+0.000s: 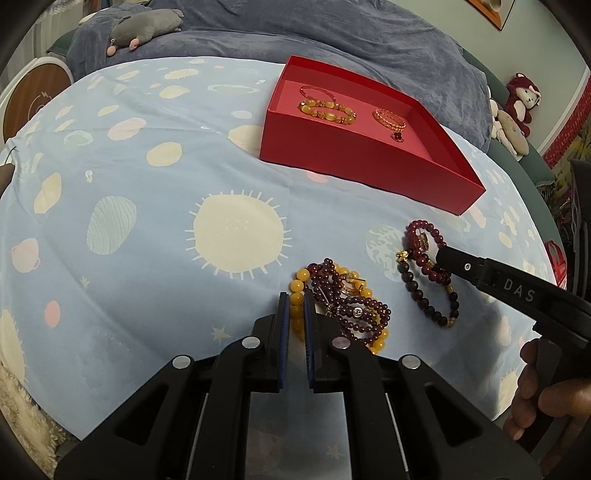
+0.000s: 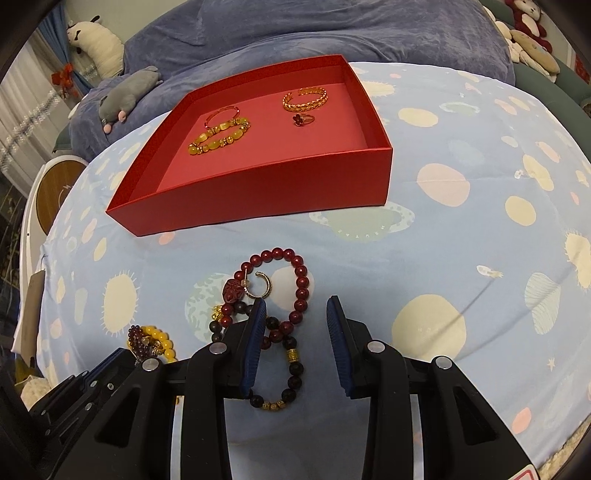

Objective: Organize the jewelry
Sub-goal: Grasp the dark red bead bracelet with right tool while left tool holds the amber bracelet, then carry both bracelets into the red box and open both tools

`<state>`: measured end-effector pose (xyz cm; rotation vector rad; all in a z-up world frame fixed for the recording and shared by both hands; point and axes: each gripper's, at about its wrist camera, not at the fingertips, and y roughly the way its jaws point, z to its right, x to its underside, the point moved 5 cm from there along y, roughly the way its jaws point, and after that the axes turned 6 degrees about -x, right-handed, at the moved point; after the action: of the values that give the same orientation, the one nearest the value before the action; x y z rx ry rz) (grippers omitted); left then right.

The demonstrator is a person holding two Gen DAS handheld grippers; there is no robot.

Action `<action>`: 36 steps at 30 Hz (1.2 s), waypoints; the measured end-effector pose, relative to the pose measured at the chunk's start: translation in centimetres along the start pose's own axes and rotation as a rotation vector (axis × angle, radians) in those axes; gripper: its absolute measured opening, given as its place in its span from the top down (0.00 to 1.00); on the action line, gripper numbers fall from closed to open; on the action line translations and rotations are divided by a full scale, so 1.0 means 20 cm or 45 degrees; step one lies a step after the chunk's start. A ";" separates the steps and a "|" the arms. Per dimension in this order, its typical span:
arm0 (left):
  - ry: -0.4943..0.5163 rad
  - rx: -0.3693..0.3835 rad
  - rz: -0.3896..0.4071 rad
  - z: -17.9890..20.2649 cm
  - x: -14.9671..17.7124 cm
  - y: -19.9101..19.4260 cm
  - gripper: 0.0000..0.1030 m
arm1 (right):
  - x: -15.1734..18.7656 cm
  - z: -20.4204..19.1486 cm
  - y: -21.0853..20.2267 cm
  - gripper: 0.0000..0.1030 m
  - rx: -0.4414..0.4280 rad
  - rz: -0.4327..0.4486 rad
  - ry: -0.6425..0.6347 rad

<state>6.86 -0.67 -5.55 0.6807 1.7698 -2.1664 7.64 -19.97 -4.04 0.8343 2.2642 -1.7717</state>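
A red box [image 1: 369, 162] [image 2: 258, 199] sits on the patterned sheet and holds a yellow bead bracelet [image 2: 218, 142], a thin red bangle, a gold cuff [image 2: 304, 98] and a clover ring [image 2: 303, 119]. My left gripper [image 1: 295, 301] is shut on a yellow bead bracelet [image 1: 295, 286] that lies tangled with a purple bead strand [image 1: 354, 312]. My right gripper [image 2: 296, 306] [image 1: 439, 256] stands open over a red bead bracelet [image 2: 301, 280] and a dark bead bracelet [image 2: 295, 369]; its pads are clear of the beads. A gold hoop earring [image 2: 262, 286] lies inside the red loop.
A blue blanket [image 1: 332, 33] with a grey plush toy [image 1: 147, 29] lies behind the box. More plush toys [image 1: 521, 96] sit at the far right. A round wooden piece [image 1: 37, 96] stands at the left edge. A person's hand [image 1: 535, 387] holds the right gripper.
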 end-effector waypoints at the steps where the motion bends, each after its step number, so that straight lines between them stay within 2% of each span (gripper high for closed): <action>1: -0.002 0.002 0.000 0.00 0.00 0.00 0.93 | 0.00 0.00 0.01 0.70 0.000 -0.001 0.000; 3: -0.006 0.004 -0.001 0.00 -0.01 0.00 0.92 | 0.00 -0.01 0.01 0.71 0.008 0.008 -0.016; 14: -0.014 0.028 0.001 0.01 -0.03 0.02 0.93 | -0.02 -0.04 0.02 0.93 -0.017 0.006 -0.029; 21: 0.001 0.047 0.018 0.04 -0.04 -0.02 0.93 | -0.02 -0.04 -0.07 0.93 -0.037 0.048 -0.035; 36: 0.041 0.173 0.131 0.22 -0.15 -0.30 0.93 | 0.03 -0.01 -0.34 0.93 -0.087 0.137 0.009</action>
<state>5.70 -3.80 1.77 0.8243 1.5764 -2.2326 3.79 -20.60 1.64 0.9321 2.2248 -1.6390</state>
